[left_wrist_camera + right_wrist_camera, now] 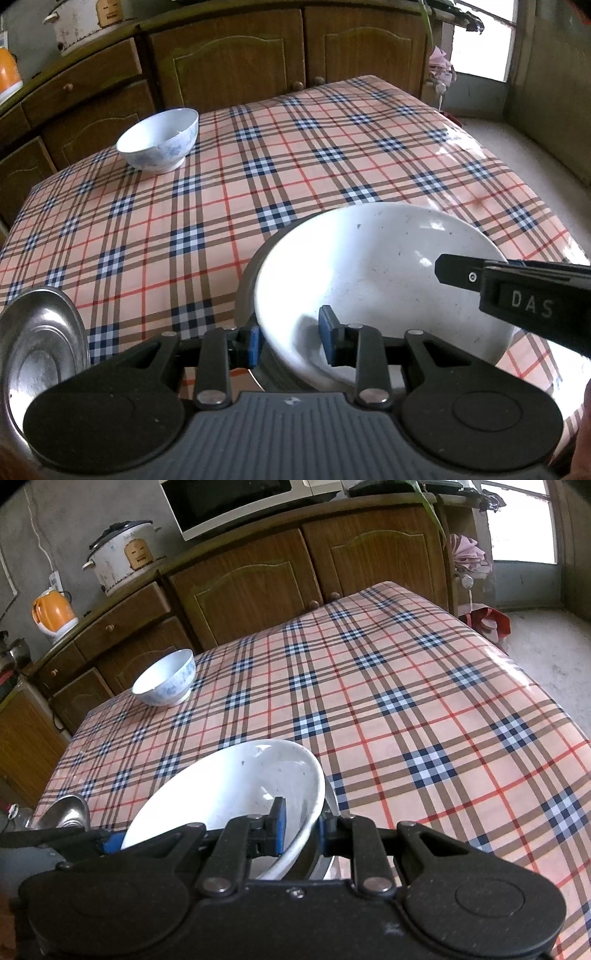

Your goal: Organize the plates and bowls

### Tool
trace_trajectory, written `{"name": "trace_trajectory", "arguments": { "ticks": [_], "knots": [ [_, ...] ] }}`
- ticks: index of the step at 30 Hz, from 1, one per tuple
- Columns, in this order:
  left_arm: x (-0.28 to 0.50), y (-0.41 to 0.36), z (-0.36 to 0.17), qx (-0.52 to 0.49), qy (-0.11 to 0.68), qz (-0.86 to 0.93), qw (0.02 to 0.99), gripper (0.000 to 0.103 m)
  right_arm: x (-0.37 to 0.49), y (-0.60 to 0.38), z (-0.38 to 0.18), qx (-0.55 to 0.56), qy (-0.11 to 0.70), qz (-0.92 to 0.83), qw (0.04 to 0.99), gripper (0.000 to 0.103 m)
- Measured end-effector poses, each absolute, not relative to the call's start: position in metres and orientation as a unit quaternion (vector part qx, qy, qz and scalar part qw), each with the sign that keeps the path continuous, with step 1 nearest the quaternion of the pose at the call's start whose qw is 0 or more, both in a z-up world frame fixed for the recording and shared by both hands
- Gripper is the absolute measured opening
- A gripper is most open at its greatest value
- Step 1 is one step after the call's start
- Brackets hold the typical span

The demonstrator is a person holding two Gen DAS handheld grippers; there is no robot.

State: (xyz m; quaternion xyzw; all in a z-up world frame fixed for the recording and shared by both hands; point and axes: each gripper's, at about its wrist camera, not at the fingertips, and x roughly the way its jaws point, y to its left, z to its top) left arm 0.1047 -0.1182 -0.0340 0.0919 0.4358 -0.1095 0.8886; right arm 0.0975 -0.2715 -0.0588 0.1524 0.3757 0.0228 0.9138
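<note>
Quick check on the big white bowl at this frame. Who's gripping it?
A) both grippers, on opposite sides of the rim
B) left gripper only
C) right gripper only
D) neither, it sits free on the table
A: the left gripper and the right gripper each have pads straddling the wall of the large white bowl on opposite sides.

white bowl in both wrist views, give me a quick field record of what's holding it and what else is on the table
held item: white bowl, tilted, apparently nested in a steel dish
left gripper: shut on the bowl's near rim, one pad inside, one outside
right gripper: shut on the bowl's rim at the opposite side
surface: table with plaid cloth
other dishes: blue-patterned bowl upright at the far left corner; steel plate at the near left edge
background: wooden cabinets, rice cooker, orange kettle
</note>
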Motion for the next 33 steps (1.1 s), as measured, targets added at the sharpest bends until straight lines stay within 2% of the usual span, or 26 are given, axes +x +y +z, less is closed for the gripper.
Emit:
{"name": "trace_trajectory", "arguments": {
  "ticks": [29, 33],
  "knots": [
    [0.116, -0.105, -0.036, 0.096, 0.437, -0.105, 0.888, 0.032, 0.111, -0.268, -0.067, 0.173, 0.381, 0.063, 0.906, 0.025],
    [0.115, -0.106, -0.036, 0.094, 0.436, -0.106, 0.889, 0.032, 0.110, -0.269, -0.066, 0.172, 0.382, 0.067, 0.905, 0.030]
  ]
}}
